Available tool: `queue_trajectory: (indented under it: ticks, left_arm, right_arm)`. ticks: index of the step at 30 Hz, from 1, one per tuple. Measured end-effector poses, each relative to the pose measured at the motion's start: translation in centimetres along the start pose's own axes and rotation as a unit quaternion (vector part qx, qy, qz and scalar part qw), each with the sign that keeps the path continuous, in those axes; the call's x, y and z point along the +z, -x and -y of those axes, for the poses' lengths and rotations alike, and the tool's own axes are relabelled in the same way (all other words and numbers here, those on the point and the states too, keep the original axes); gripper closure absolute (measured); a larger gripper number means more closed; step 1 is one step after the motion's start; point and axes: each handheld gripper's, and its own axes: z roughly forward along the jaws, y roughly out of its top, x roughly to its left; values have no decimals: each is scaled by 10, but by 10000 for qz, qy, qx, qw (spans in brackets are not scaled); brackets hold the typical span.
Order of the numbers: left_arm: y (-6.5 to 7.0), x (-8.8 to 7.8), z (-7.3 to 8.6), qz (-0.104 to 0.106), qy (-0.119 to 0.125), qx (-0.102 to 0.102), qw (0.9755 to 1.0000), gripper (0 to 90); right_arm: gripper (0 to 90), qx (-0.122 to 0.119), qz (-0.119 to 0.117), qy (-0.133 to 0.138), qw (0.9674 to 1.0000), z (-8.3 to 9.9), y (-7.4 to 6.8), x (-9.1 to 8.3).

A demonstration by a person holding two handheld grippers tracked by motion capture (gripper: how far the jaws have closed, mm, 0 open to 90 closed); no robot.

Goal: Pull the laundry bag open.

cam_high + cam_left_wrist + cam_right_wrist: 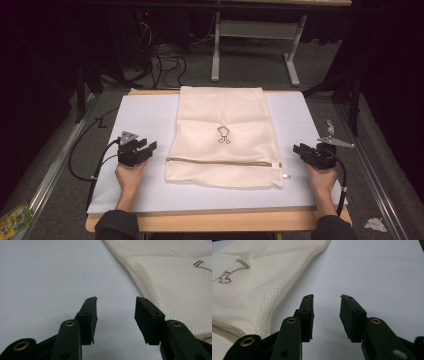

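Item 1: left gripper [148, 148], black two-jaw tool w/ grey three-cornered plate on top, held in the person's left hand [130, 175] near the table's left edge. Jaws apart, nothing btwn them; in the left gripper view [115, 315] only bare white surface lies in the gap. Close beside the bag's left edge, not touching.

Item 2: right gripper [301, 150], black two-jaw tool, cable trailing, held in the right hand [321, 179] near the table's right edge. Jaws apart, empty; the right gripper view [327, 313] shows the mesh to the left of the jaws, apart from them.

Item 3: cream mesh zip bag [222, 135], flat rectangular fabric pouch w/ small dark printed figure at centre. Lies mid-table btwn the two grippers; zipper runs across near its front end, far end reaches the table's back edge.

Item 4: white-topped table w/ wooden rim [145, 115], carries all above.

Item 5: grey floor w/ black cables [167, 62], beyond the back edge.
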Motion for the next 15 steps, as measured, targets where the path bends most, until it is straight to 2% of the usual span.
queue_trajectory:
  ticks: [6,9,10,13,15]
  left_arm:
    - [-5,11,5,-183,-68,-102,9998,526]
    - [-6,14,6,-243,-113,-51,9996,524]
    - [-6,15,6,-245,-120,-91,9996,523]
    - [-6,15,6,-258,5,-90,9996,508]
    - [-5,15,7,-273,-15,-38,9996,496]
  right_arm:
    - [638,-35,140,-43,9999,1,1,6]
    - [634,-82,173,-64,9998,2,1,8]
    - [632,-75,182,-68,9998,3,1,8]
    - [626,-33,222,-77,9997,5,2,10]
    - [622,-56,265,-80,9996,5,1,11]
